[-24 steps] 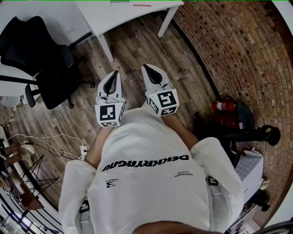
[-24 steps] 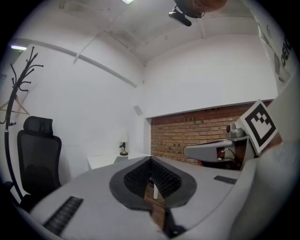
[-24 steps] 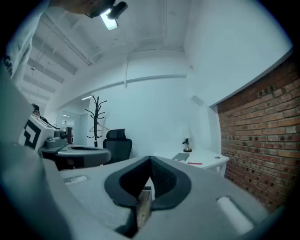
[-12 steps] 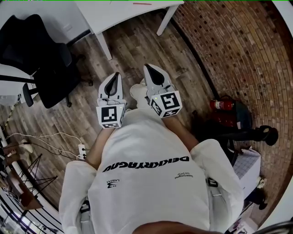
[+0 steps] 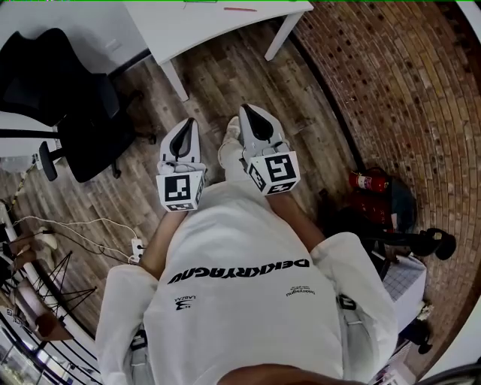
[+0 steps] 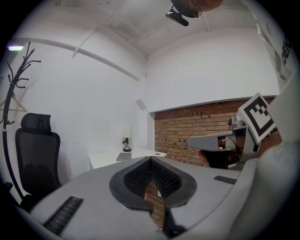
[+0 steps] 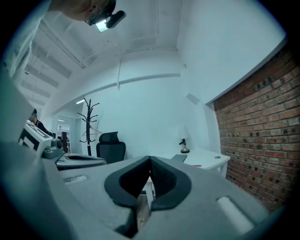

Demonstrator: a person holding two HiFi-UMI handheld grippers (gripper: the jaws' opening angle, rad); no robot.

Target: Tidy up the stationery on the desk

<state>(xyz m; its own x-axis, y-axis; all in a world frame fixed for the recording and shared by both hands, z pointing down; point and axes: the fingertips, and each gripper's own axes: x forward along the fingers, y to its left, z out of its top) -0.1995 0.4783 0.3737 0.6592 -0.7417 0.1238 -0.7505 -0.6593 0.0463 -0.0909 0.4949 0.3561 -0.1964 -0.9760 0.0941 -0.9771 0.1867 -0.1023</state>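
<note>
The white desk [image 5: 197, 26] stands at the top of the head view, across the wooden floor from me. A red pen [image 5: 239, 9] lies on it near its far edge. From the right gripper view, the desk [image 7: 209, 159] carries the red pen [image 7: 196, 165], a dark flat notebook [image 7: 178, 158] and a small lamp [image 7: 184, 145]. My left gripper [image 5: 189, 122] and right gripper [image 5: 246, 110] are held side by side in front of my chest, well short of the desk. Both are shut and hold nothing: left gripper [image 6: 151, 160], right gripper [image 7: 150, 159].
A black office chair [image 5: 71, 98] stands to the left of the desk. A brick wall [image 5: 398, 83] runs along the right, with a red fire extinguisher [image 5: 367, 180] at its foot. A power strip [image 5: 137, 247] with cables lies at the left. A coat rack [image 7: 89, 123] stands behind.
A white shoe has come into view between the two grippers, stepping toward the desk. The grippers have kept their pose, both shut.
</note>
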